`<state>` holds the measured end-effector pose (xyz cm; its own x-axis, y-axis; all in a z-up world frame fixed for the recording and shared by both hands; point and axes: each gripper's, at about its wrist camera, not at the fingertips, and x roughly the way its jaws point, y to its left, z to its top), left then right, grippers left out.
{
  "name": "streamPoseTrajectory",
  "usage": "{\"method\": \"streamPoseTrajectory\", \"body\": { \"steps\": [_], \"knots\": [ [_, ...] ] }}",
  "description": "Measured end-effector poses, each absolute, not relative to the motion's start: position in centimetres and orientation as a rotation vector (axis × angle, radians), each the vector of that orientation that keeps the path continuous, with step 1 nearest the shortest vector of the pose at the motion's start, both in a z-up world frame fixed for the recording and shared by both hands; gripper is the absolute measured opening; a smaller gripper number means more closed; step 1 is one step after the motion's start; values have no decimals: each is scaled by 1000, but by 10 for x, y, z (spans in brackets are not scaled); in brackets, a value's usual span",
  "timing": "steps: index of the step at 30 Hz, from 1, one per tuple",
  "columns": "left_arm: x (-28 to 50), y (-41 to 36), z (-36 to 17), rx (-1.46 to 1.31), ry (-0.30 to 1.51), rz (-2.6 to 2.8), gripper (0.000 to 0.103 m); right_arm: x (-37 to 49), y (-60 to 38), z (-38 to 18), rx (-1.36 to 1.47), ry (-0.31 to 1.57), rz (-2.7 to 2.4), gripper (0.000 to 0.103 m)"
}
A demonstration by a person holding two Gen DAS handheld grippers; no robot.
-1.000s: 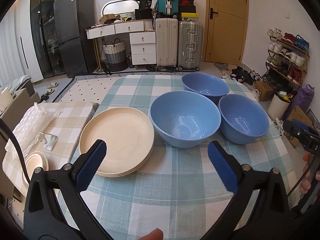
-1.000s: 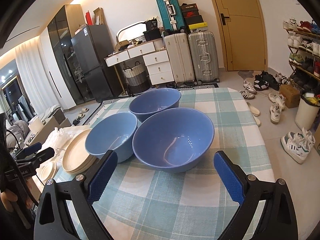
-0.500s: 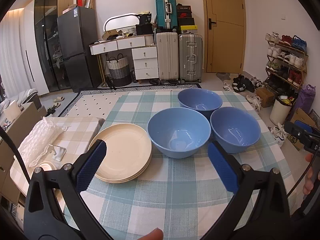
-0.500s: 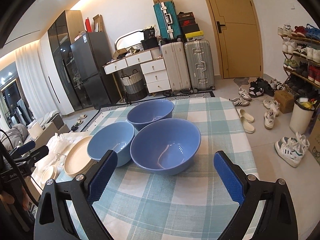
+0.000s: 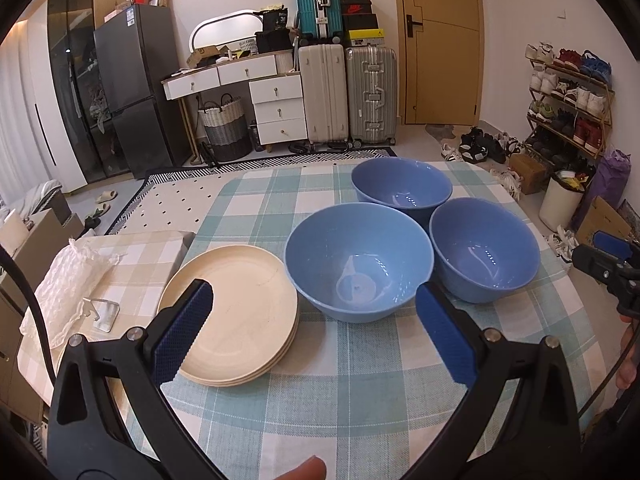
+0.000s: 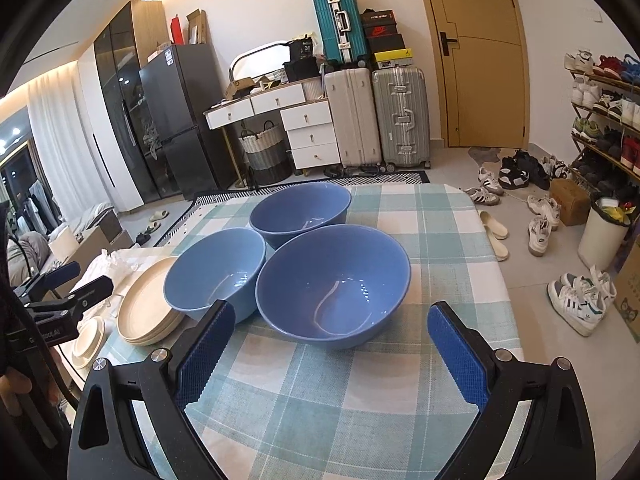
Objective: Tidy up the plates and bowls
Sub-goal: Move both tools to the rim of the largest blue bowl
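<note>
Three blue bowls stand close together on the checked tablecloth (image 5: 340, 400): a near-left bowl (image 5: 359, 262), a right bowl (image 5: 484, 250) and a far bowl (image 5: 401, 186). A stack of cream plates (image 5: 240, 312) lies left of them. My left gripper (image 5: 314, 332) is open and empty, held above the table's front, short of the near-left bowl. My right gripper (image 6: 330, 350) is open and empty, just in front of the right bowl (image 6: 333, 284). The right wrist view also shows the other bowls (image 6: 216, 272) (image 6: 300, 214) and the plates (image 6: 146, 312).
A lower side table (image 5: 140, 256) with a beige checked cloth stands left, holding white bubble wrap (image 5: 68, 280), a metal stand (image 5: 105, 310) and a small cream dish (image 6: 89, 340). Suitcases (image 5: 348, 92), drawers, a fridge and a shoe rack (image 5: 568, 96) stand beyond the table.
Both grippers have pulled back and up from the bowls, so the bowls and plates look smaller and farther away. Nothing on the table has moved. Both grippers stay open.
</note>
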<state>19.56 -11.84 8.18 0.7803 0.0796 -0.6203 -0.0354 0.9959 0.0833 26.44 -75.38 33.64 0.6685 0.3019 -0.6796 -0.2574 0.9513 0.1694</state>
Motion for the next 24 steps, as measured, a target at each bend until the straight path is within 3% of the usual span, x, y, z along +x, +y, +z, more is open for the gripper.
{"method": "streamPoseTrajectory", "body": {
  "steps": [24],
  "knots": [
    [313, -72, 28, 7, 813, 20, 101, 352, -681, 311, 4, 857, 445, 98]
  ]
}}
